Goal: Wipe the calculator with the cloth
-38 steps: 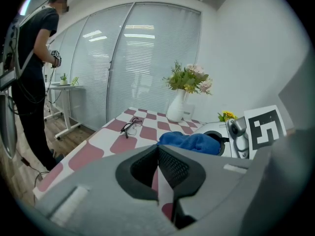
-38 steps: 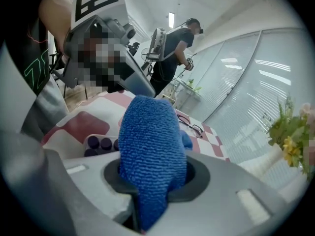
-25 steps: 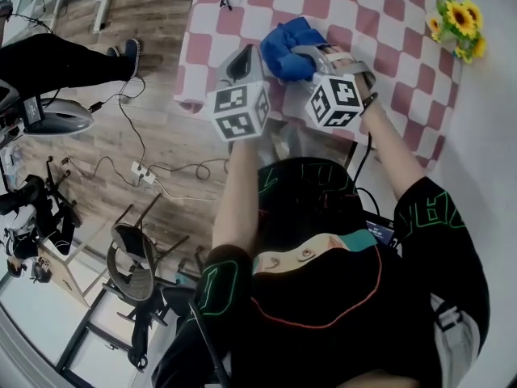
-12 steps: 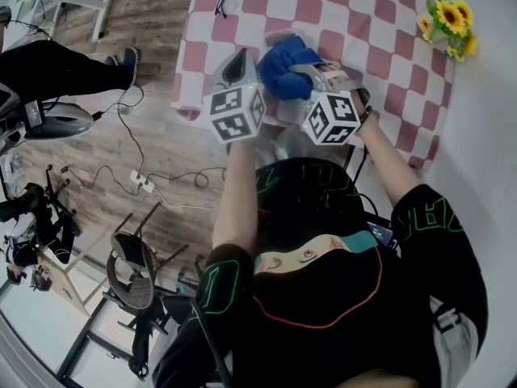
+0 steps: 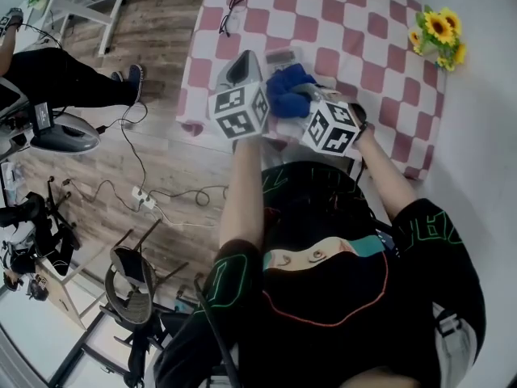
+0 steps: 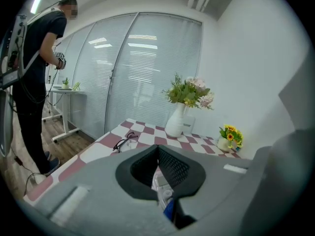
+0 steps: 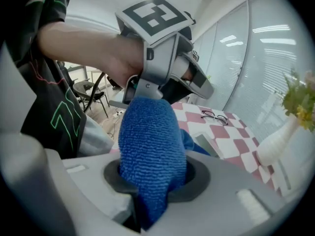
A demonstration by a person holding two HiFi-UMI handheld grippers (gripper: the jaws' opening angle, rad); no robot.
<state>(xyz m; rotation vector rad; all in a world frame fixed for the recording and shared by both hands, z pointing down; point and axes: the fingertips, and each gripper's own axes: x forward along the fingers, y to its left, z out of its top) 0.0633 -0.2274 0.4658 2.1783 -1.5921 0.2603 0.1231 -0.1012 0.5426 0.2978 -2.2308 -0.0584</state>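
In the head view a blue cloth point(image 5: 284, 90) bunches near the front edge of the checkered table point(image 5: 380, 51). My right gripper point(image 5: 296, 95) is shut on the blue cloth point(image 7: 150, 141), which fills its jaws point(image 7: 152, 191). The grey calculator point(image 5: 280, 56) lies flat just beyond the cloth, and shows beside the cloth in the right gripper view point(image 7: 204, 144). My left gripper point(image 5: 242, 65) hovers to the left of the cloth, its jaws point(image 6: 165, 200) drawn to a thin slit with nothing held. Calculator and cloth show through that slit.
Black glasses point(image 5: 229, 13) lie at the table's far left. A pot of sunflowers point(image 5: 438, 34) stands at the right edge, a white vase point(image 6: 175, 123) with flowers at the back. Another person point(image 6: 37, 77) stands left of the table, with cables and chairs on the wooden floor point(image 5: 153, 160).
The cloth and both grippers have drawn back toward the table's near edge, and the calculator now shows beyond the cloth. My head view has shifted, showing more of the table.
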